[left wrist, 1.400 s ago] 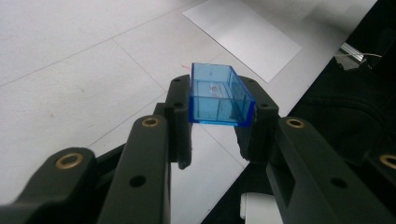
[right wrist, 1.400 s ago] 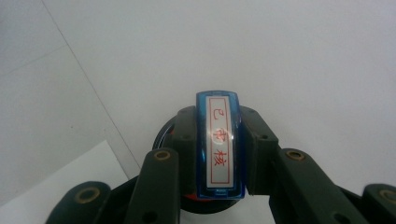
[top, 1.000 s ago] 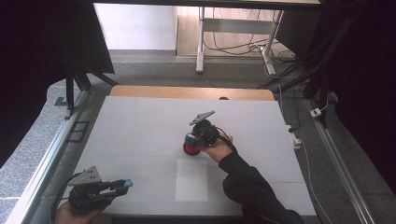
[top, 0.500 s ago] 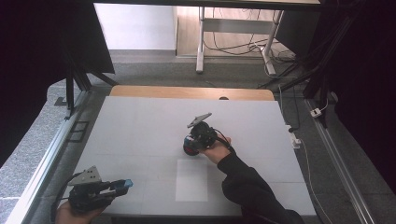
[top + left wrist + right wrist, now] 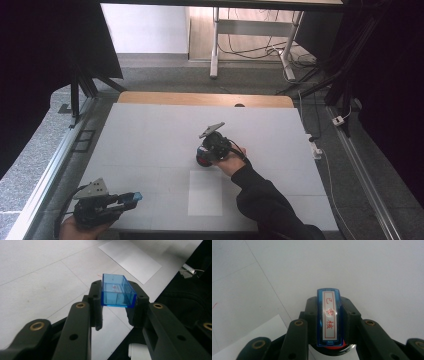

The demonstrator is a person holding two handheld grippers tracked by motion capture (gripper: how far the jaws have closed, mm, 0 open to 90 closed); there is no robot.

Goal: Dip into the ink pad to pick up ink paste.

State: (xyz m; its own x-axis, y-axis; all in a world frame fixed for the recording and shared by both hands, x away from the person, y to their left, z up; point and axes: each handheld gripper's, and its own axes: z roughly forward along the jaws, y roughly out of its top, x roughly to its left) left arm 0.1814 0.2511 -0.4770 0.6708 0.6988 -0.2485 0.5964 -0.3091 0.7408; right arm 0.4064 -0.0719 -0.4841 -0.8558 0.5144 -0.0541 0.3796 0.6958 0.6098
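High view is set above the near edge, aimed fwd and down over the whole table (image 5: 150, 130). Each gripper view is mounted close behind its jaws, aimed along them at the tabletop. The paper sheet (image 5: 205, 192) is shared by high and left gripper views.

Right tongs (image 5: 204, 159) with stamp (image 5: 329, 317) shifted slightly toward near table edge; red base hidden.

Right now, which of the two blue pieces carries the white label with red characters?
The blue stamp clamped in the right gripper: its face bears the red-framed label. The clear blue cap in the left gripper is an open, unlabelled box.
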